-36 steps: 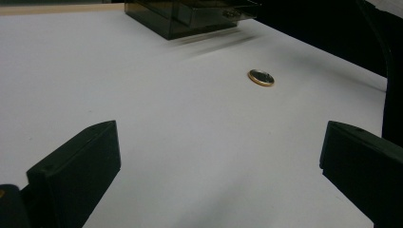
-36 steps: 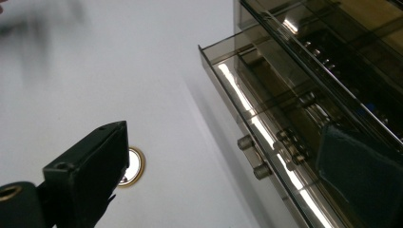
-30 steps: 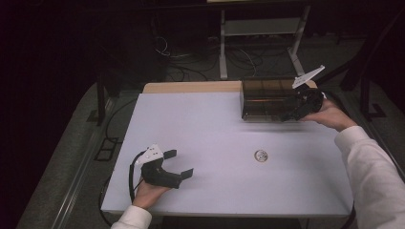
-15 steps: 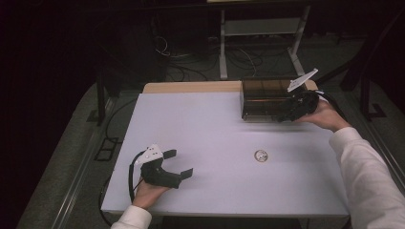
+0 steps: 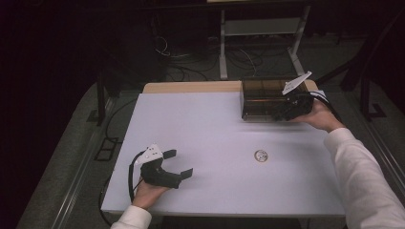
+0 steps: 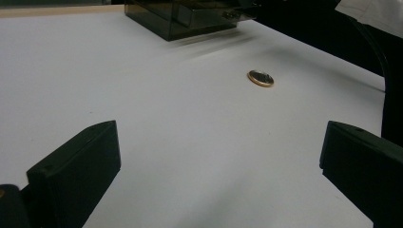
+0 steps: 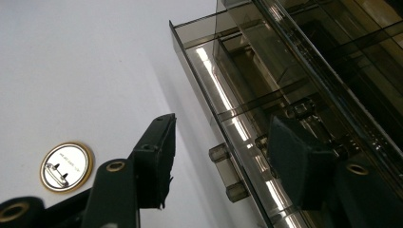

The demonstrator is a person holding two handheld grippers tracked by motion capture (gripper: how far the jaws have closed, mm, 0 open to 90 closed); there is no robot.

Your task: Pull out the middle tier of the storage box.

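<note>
From my seat the dark smoked-plastic drawer box (image 5: 265, 99) is my landmark, standing at the far right part of the white table (image 5: 205, 143). In the high view my right gripper (image 5: 282, 112) sits against the box's front, and its tips merge with the dark plastic there, so I cannot read the grip from above. In the right gripper view the drawer front (image 7: 223, 128) stands a little out of the box, its small clear handle (image 7: 228, 173) between my jaws; one jaw is seen through the tinted panel and the pads are not touching the handle. Those jaws have just been closing, half-shut now against wide a second ago. The box's upper part is cut off in that view.

The round gold-rimmed pin badge (image 5: 261, 155) lies on the table nearer me than the box. My left gripper (image 5: 179, 163) rests well apart from the box, wide open and empty, unmoved since before.
</note>
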